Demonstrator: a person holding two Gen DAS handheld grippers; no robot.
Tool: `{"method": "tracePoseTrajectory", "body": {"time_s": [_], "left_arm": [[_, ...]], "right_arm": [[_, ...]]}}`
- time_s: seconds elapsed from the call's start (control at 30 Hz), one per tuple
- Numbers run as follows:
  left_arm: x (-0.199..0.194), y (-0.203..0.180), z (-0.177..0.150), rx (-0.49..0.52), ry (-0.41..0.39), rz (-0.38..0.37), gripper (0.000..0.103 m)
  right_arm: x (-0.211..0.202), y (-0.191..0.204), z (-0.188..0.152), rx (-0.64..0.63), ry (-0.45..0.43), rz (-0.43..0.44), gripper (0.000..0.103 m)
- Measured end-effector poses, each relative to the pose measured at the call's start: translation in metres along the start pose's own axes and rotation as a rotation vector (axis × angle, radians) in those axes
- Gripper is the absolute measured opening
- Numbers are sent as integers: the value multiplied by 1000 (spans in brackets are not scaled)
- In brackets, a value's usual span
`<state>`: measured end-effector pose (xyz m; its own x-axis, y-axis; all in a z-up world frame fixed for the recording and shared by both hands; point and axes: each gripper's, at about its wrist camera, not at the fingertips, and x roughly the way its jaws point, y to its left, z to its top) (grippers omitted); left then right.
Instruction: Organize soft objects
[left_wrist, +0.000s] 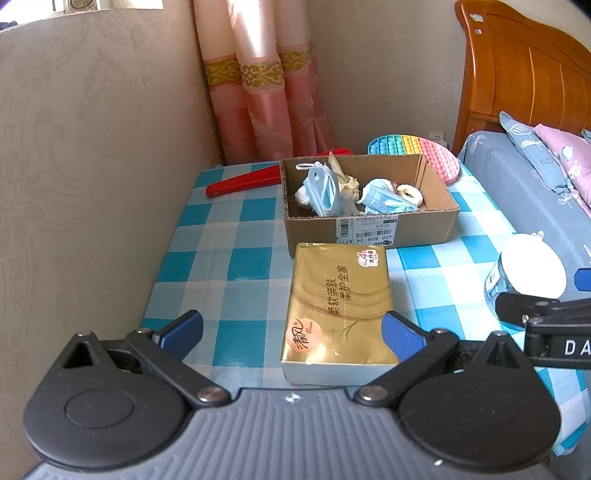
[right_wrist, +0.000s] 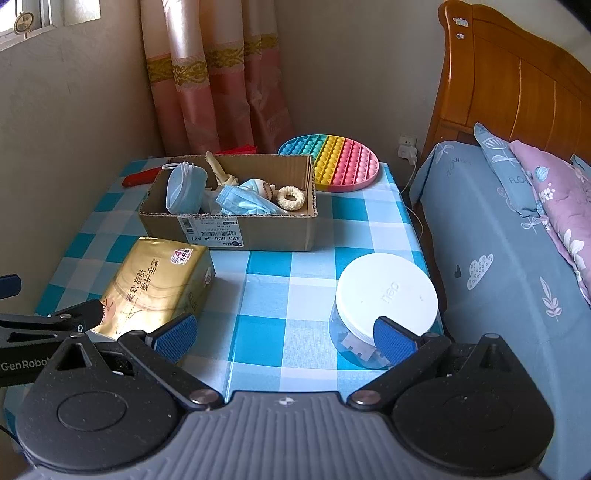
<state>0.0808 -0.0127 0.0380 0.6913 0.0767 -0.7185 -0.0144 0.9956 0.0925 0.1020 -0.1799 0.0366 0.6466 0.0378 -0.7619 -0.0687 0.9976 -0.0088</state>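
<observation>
A cardboard box (left_wrist: 369, 229) (right_wrist: 229, 229) stands at the back of the checked table. It holds blue face masks (left_wrist: 325, 188) (right_wrist: 183, 188), a cream cloth and a fluffy ring (right_wrist: 290, 198). A gold tissue pack (left_wrist: 340, 302) (right_wrist: 155, 288) lies in front of the box. My left gripper (left_wrist: 291, 332) is open and empty, with the pack's near end between its fingers. My right gripper (right_wrist: 284, 336) is open and empty above the table's front, next to a clear jar with a white lid (right_wrist: 384, 302) (left_wrist: 532, 273).
A rainbow pop-it mat (right_wrist: 332, 162) (left_wrist: 417, 151) lies behind the box. A red folded fan (left_wrist: 243, 182) lies at the back left. A wall and pink curtain (left_wrist: 258, 92) bound the table. A bed with blue bedding (right_wrist: 498, 240) stands at the right.
</observation>
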Motion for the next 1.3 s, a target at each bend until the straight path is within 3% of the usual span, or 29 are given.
{"method": "tracePoseTrajectory", "body": {"time_s": [1.3], "left_arm": [[-2,-1,-1,0,-4,2,102]], "right_arm": [[-9,1,-2,-8,-21,2,103]]}}
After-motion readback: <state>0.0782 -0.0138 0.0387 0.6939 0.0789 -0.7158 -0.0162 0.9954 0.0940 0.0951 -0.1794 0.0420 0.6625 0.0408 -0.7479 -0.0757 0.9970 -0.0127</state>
